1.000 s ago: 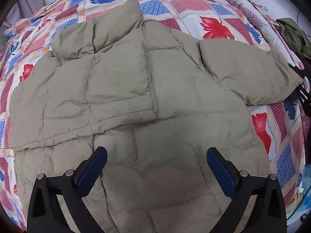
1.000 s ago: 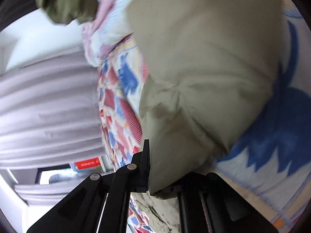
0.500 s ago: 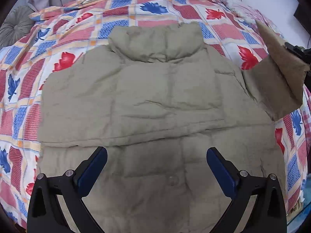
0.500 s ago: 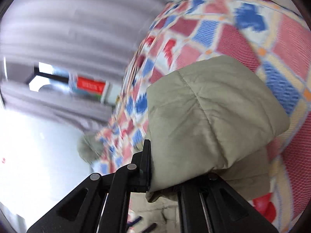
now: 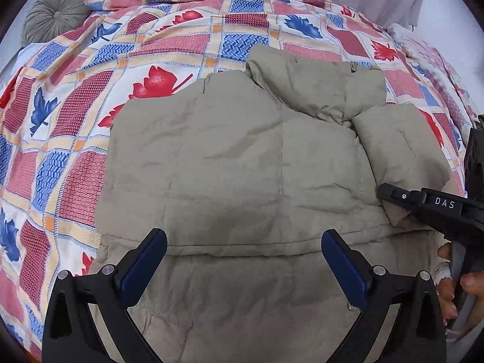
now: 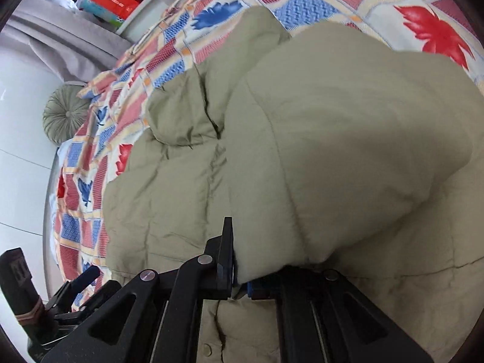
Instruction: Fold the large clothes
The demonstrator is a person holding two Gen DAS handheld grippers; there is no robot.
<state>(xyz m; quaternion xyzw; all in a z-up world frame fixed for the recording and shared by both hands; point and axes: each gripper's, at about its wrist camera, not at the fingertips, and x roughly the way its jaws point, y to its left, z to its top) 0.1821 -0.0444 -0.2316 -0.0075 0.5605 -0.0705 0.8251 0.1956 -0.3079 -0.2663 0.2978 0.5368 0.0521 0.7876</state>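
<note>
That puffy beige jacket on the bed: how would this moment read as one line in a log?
step: folding sleeve inward | right gripper: shut on sleeve of puffy beige quilted jacket | left gripper: open, above jacket | surface: leaf-patterned patchwork bedspread

jacket (image 5: 242, 163): matt quilted cloth | bedspread (image 5: 75, 151): woven printed cloth | fingers (image 5: 145, 264): matt plastic
</note>
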